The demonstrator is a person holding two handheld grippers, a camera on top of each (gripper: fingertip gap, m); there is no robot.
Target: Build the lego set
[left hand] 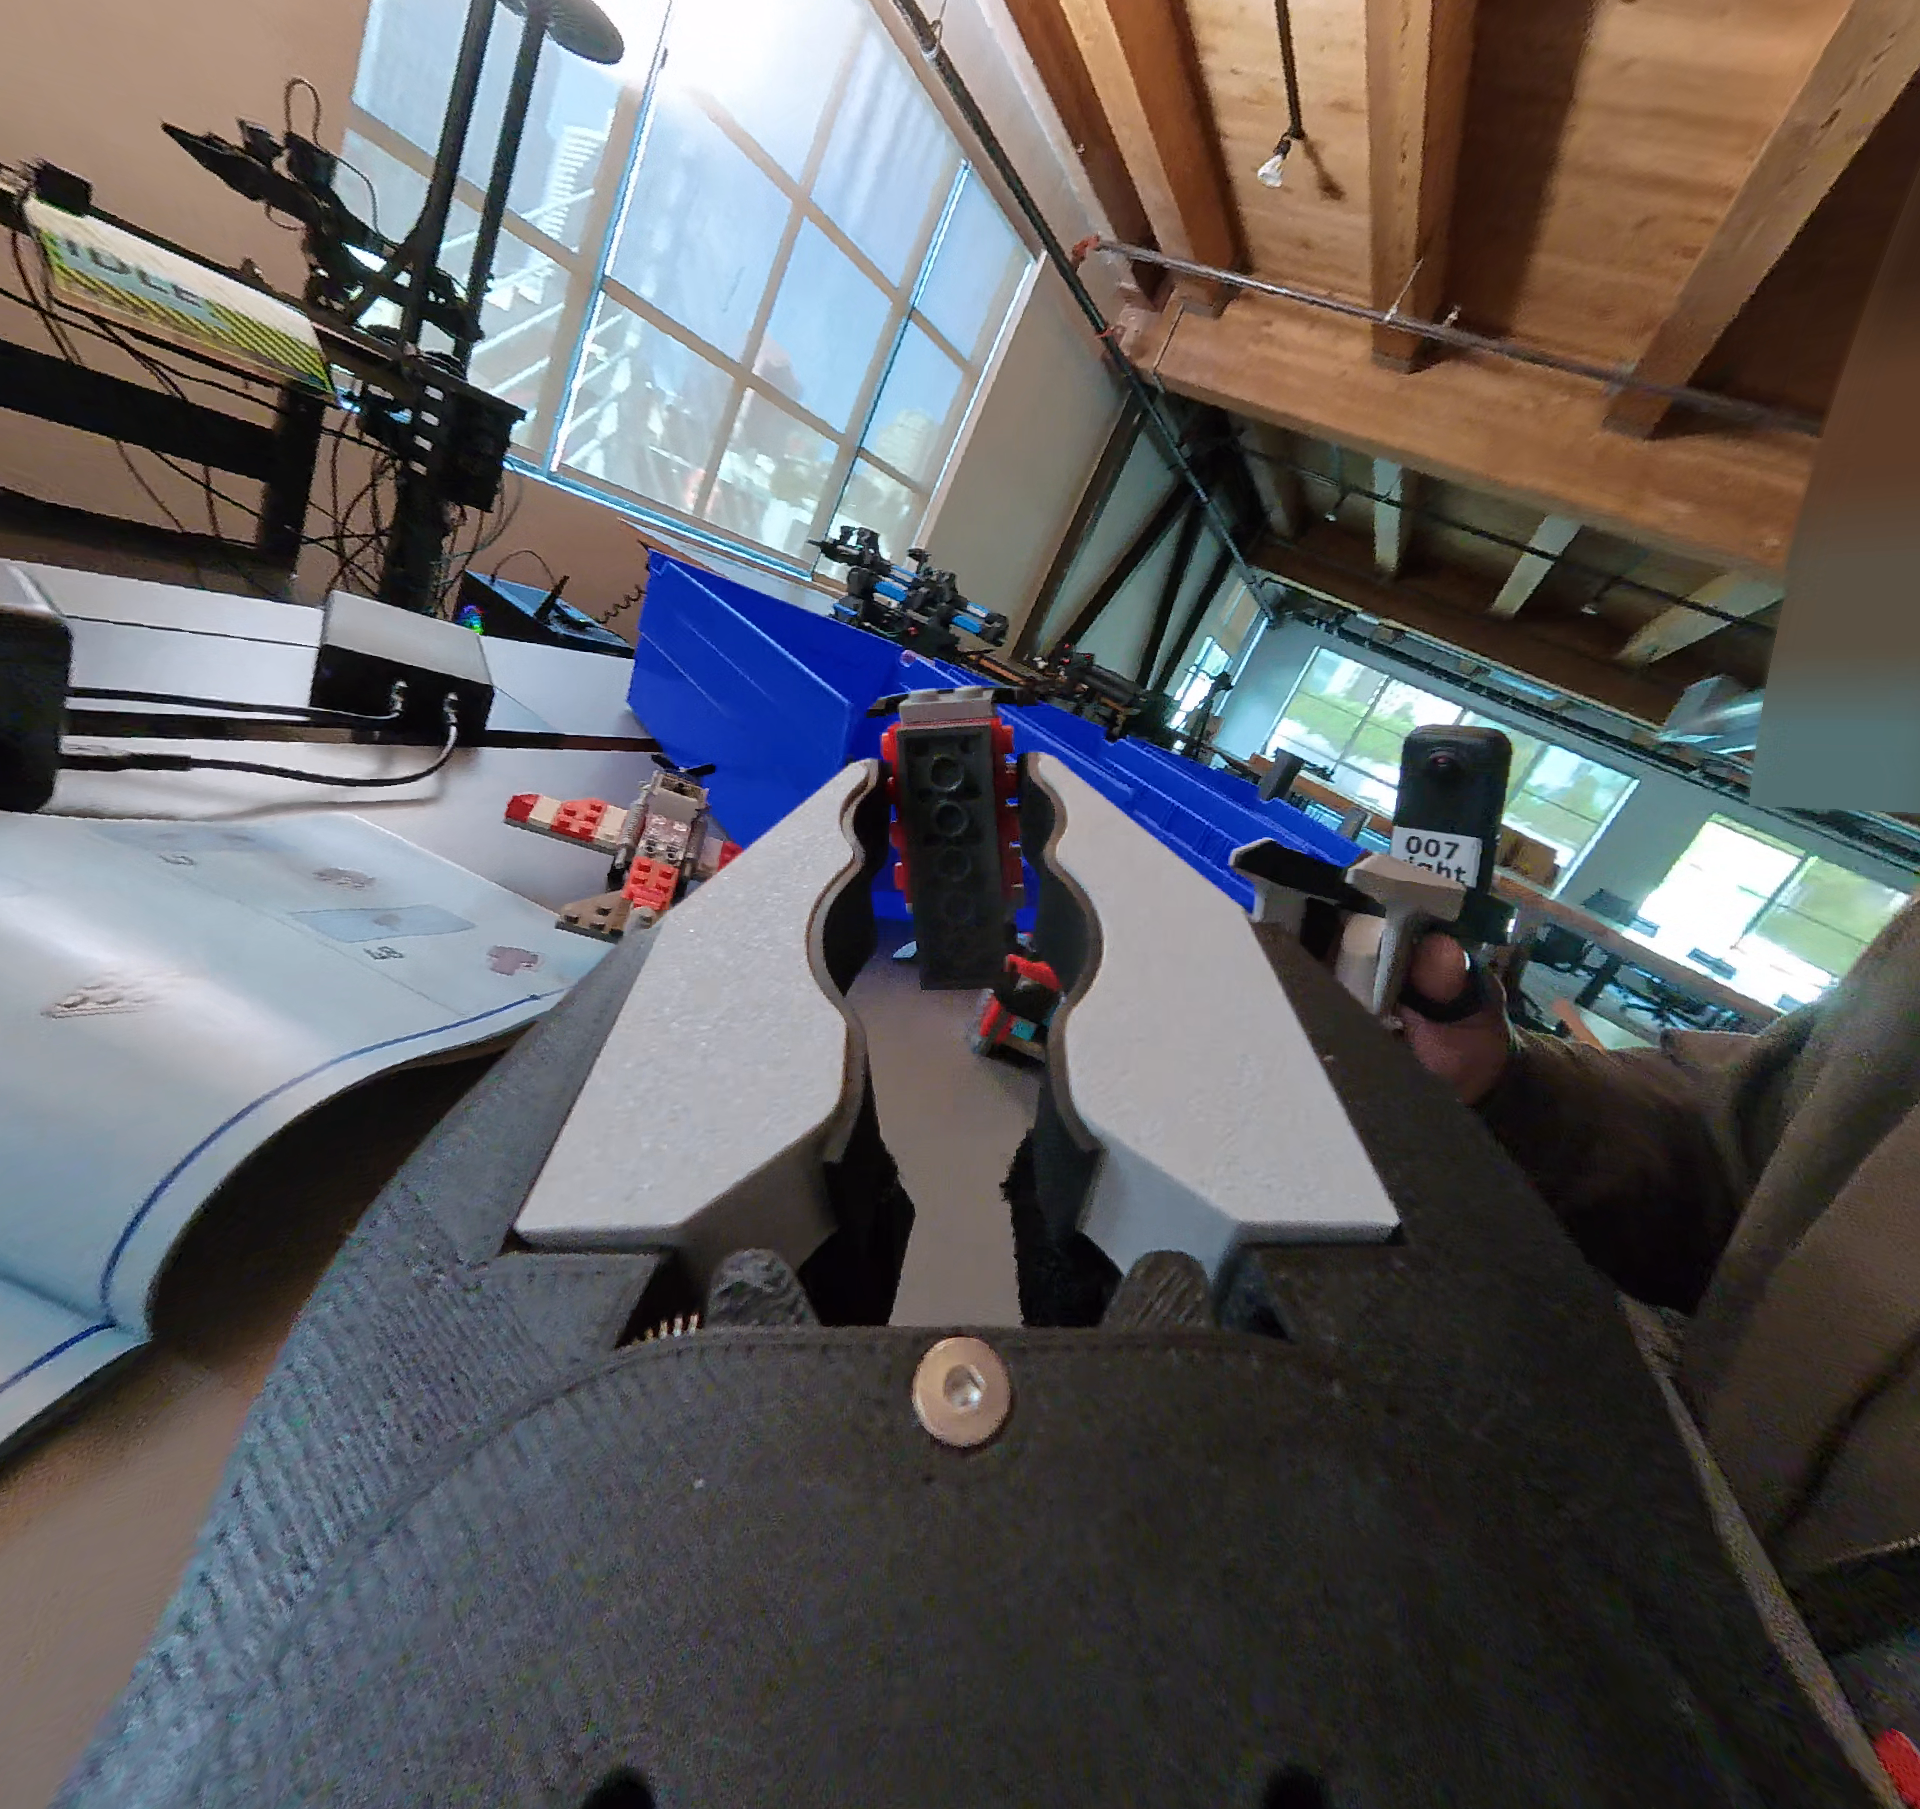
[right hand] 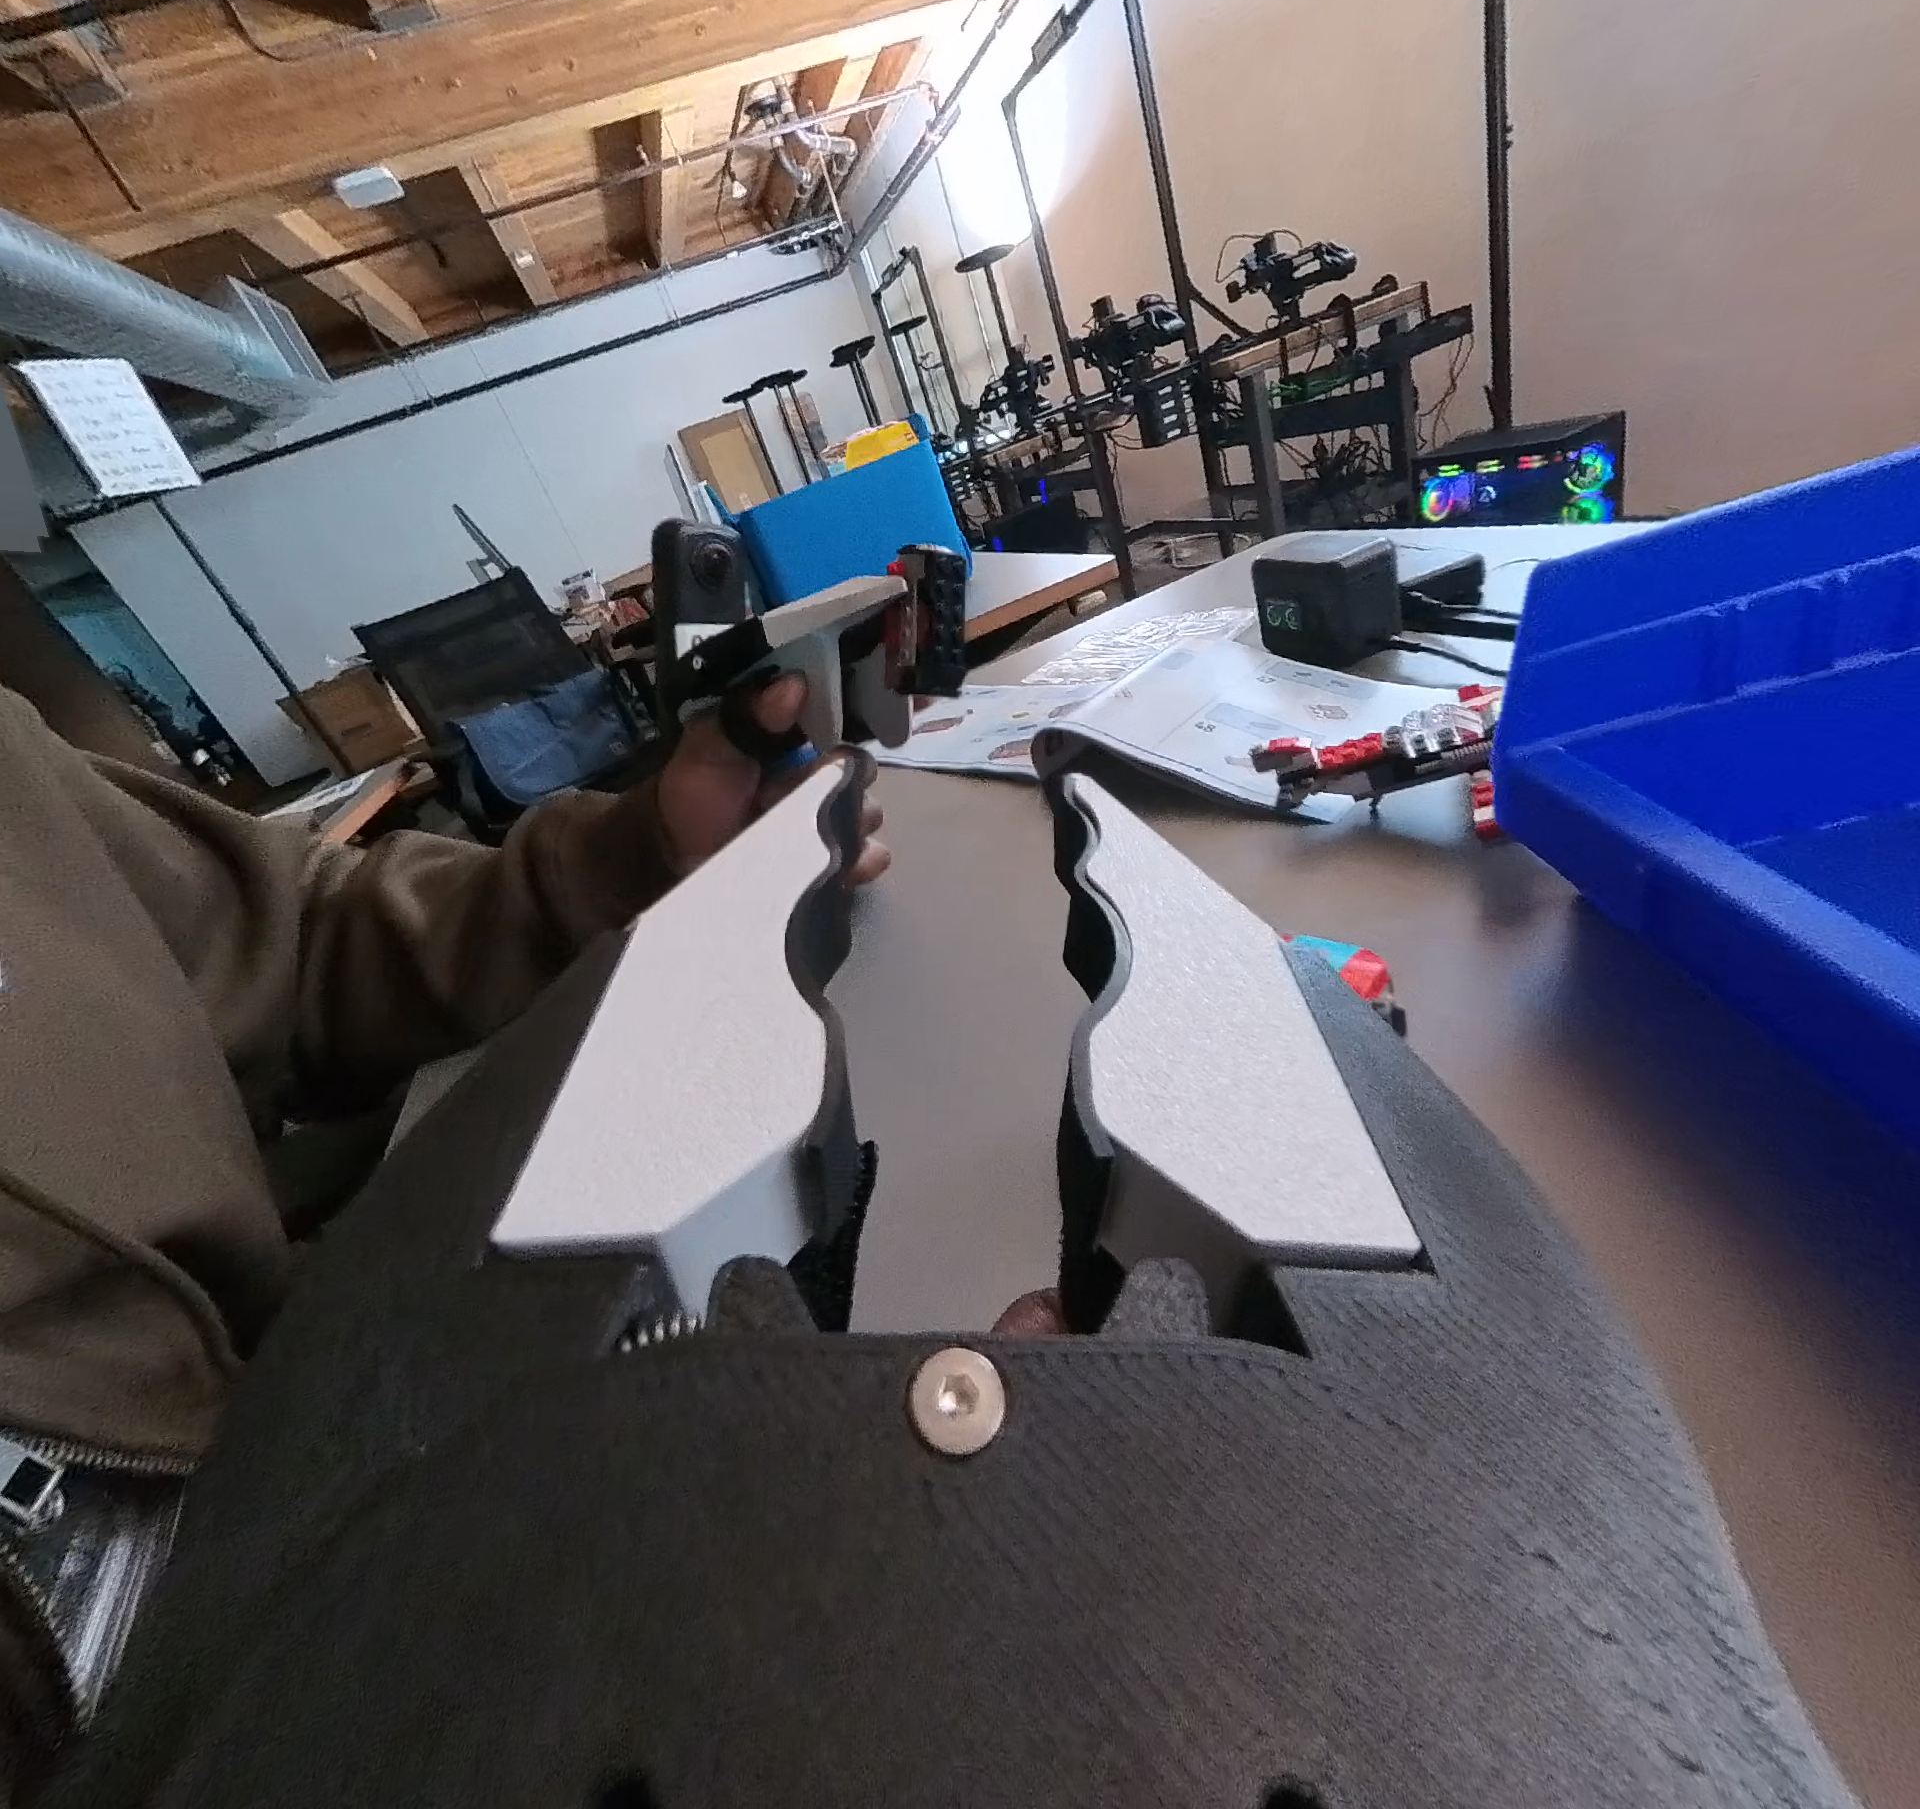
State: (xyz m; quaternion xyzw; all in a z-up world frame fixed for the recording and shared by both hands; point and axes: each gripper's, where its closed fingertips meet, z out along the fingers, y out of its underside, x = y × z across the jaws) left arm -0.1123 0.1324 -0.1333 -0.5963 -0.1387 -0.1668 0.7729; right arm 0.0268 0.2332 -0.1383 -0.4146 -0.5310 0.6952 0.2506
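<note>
Item, left of the blue bin (left hand: 748,679): open instruction booklet (left hand: 260,980) on the surface (right hand: 1455,980); just beside the bin, a red, white and grey brick plane (left hand: 649,850).

Item, in front of the bin: my left gripper (left hand: 951,824), jaws clamped on a black-and-red brick assembly (left hand: 951,855), held above the surface.

Item, right of the bin: my right gripper (right hand: 951,814), jaws parted, nothing between them.

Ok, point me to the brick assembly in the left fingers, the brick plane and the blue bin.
brick assembly (left hand: 951,855): left wrist view, dark underside.
brick plane (left hand: 649,850): left wrist view, grey fuselage.
blue bin (right hand: 1714,720): right wrist view, inner divider.
</note>
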